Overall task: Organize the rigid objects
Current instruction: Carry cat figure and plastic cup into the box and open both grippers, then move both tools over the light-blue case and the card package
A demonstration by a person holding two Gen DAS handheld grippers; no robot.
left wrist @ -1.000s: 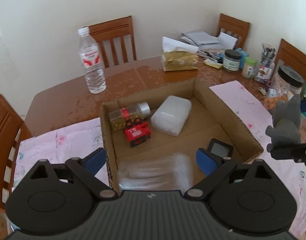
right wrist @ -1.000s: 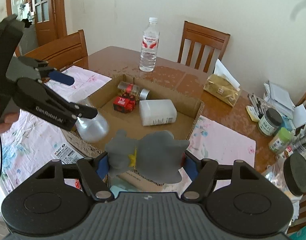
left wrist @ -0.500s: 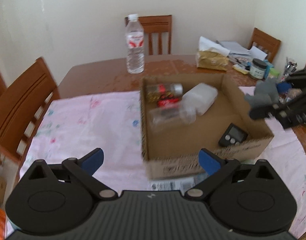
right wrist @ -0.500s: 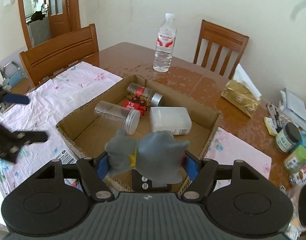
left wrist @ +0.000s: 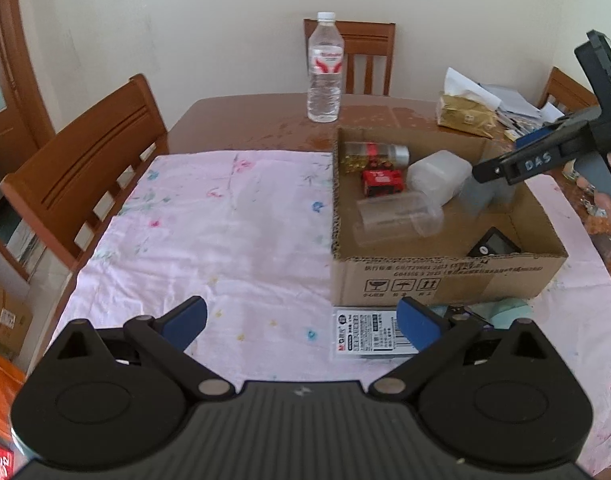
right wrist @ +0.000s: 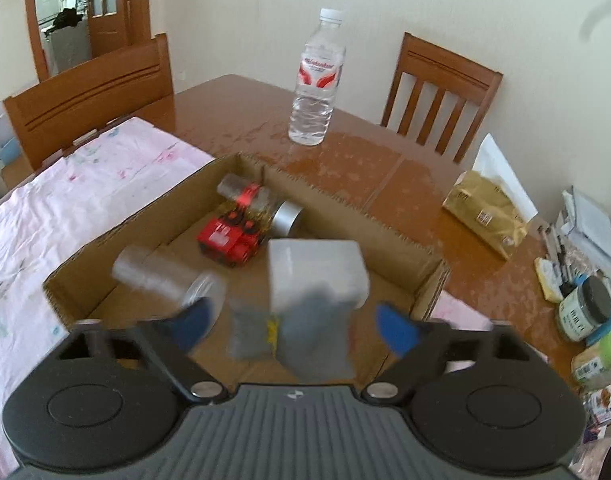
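Your right gripper: jaws just opened, grey plush toy loose over cardboard box | your left gripper: spread, empty

A glossy, polished wooden desk is being covered in part by a matt pink floral cloth, lightly creased. Raw brown corrugated cardboard is being shown by the box, its cut edges rough. A clear, shiny plastic water bottle is being seen, and a clear jar is being capped in smooth silvery metal. A soft grey plush toy is being blurred.
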